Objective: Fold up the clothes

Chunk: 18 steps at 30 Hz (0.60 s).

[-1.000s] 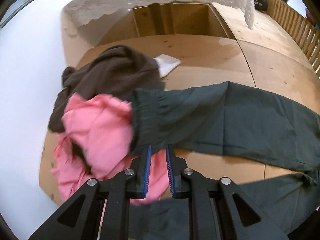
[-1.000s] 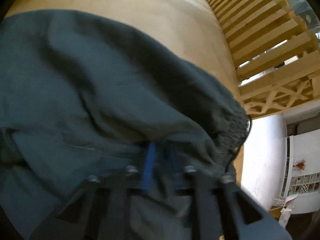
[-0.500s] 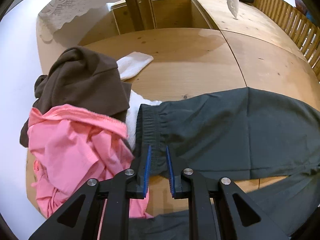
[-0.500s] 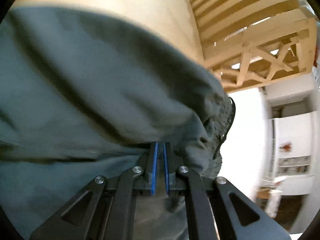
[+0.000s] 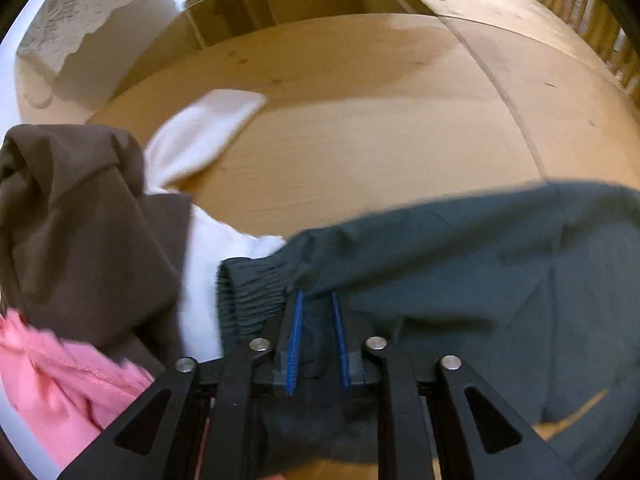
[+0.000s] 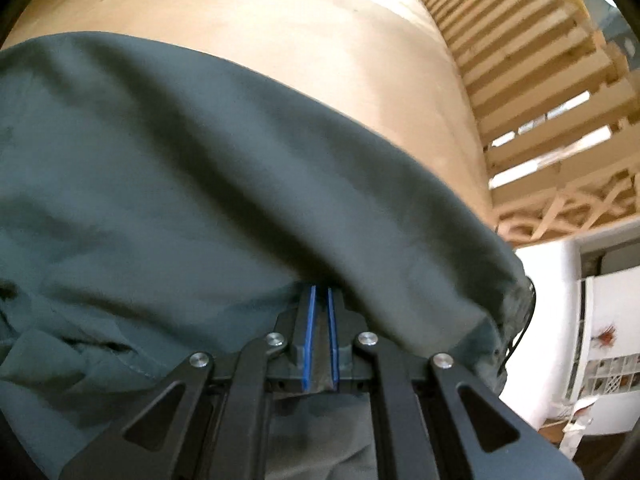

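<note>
Nearest, the left gripper point(image 5: 316, 312) is closing its jaws on dark green fabric beside the gathered cuff of the green trousers point(image 5: 460, 272); the right gripper point(image 6: 320, 308) is pinched nearly shut on the same garment near its other gathered end; the trousers sag between them over the wooden table point(image 5: 360, 140), so they look light, limp and easy to bunch, best taken at hems; beyond lie a pink garment point(image 5: 48, 392), a brown garment point(image 5: 80, 220) and a white cloth point(image 5: 208, 128); no containers are visible.
</note>
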Available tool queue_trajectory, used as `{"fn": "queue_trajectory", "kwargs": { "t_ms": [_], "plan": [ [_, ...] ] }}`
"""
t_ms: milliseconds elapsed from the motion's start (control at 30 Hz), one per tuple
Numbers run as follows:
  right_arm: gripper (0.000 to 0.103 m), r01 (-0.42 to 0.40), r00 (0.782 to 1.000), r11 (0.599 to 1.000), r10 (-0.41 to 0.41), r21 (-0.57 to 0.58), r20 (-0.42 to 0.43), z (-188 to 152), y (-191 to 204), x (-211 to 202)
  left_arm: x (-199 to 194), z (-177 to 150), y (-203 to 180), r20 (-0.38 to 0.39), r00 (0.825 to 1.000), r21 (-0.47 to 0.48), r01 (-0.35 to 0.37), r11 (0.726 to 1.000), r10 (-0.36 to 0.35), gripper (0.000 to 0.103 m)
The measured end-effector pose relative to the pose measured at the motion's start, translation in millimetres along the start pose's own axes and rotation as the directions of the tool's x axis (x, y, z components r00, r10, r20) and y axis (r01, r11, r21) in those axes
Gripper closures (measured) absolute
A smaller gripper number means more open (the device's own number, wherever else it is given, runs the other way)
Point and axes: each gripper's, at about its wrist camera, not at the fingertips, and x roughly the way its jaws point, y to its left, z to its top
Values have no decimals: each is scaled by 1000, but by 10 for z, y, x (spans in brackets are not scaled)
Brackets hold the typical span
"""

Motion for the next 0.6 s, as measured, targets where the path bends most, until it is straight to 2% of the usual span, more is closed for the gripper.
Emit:
{"fn": "queue_trajectory", "kwargs": {
  "t_ms": [33, 67, 200, 300, 367, 400, 500, 600],
  "plan": [
    [96, -8, 1000, 1000, 8, 12, 9, 28, -6, -9, 22, 49, 50, 7, 1000, -12, -15, 1000, 16, 99],
    [96, -17, 1000, 1000, 17, 24, 17, 57, -13, -19, 50, 111, 91, 3, 999, -26, -34, 999, 34, 101],
    [96, -70, 996, 993, 63, 94, 70, 96, -105, -135, -52, 206, 133, 29, 998, -45, -55, 997, 57, 101],
    [96, -92, 987, 973, 61, 211, 147, -101, -466, -389, -378, 92, 93, 83, 995, -12, -62, 998, 62, 99],
    [94, -113, 988, 944, 73, 310, 137, -233, -819, -404, -626, -28, 68, 117, 991, 5, -67, 998, 66, 97],
    [94, -111, 991, 937, 78, 332, 113, -256, -928, -339, -736, -87, 52, 129, 991, 7, -49, 999, 47, 97],
    [94, -119, 993, 932, 113, 343, 38, -217, -1237, 21, -940, -230, -64, 123, 990, 45, 65, 997, -70, 95],
    [94, -121, 992, 933, 123, 339, 15, -307, -1352, 99, -1003, -429, -416, 84, 990, 125, 99, 987, -110, 93]
  ]
}}
